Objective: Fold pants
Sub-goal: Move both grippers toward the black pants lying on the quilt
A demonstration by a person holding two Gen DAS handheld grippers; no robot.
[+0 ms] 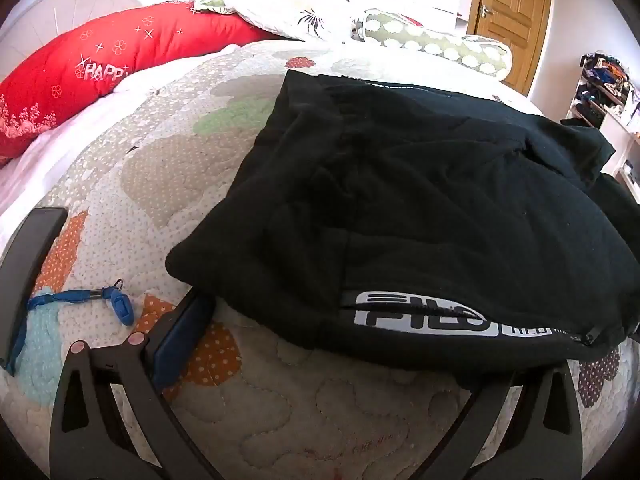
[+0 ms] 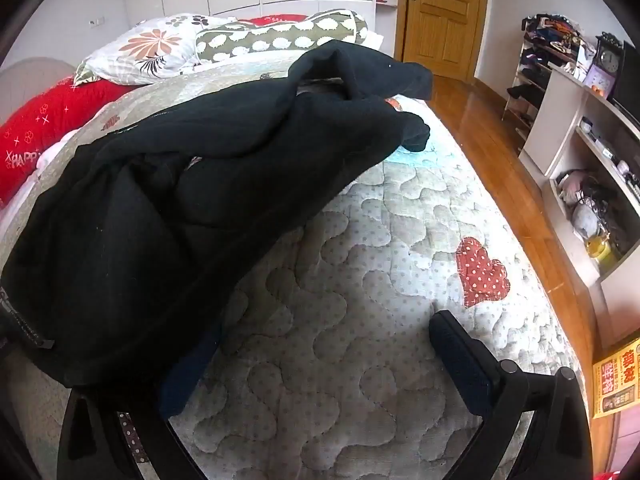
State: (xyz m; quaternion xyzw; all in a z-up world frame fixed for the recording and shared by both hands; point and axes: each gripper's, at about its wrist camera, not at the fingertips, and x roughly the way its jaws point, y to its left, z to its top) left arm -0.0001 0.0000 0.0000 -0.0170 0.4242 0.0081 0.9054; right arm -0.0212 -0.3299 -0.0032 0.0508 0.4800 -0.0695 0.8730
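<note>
On the bed, black pants lie bunched across the quilted cover, white logo strip facing the left wrist camera, zipper pull near the right end of that strip. Left claw is spread wide, released: its left finger with the blue pad rests on the quilt just at the near corner of the pants, touching or just beside (hard to tell), and the other finger sits low at the right, its tip hidden under the pants' near edge. Blue lanyard clip lies on the quilt left of that pad. Right claw is also spread open; its left finger is partly covered by the overhanging pants fabric, right finger pad is over bare quilt, apart from the cloth. From the right wrist view the pants run diagonally away, legs crumpled toward the far edge of the bed. Red heart patch on the quilt near the right finger. Red pillow and floral pillow at the head, wooden door behind, shelving along the right wall.
</note>
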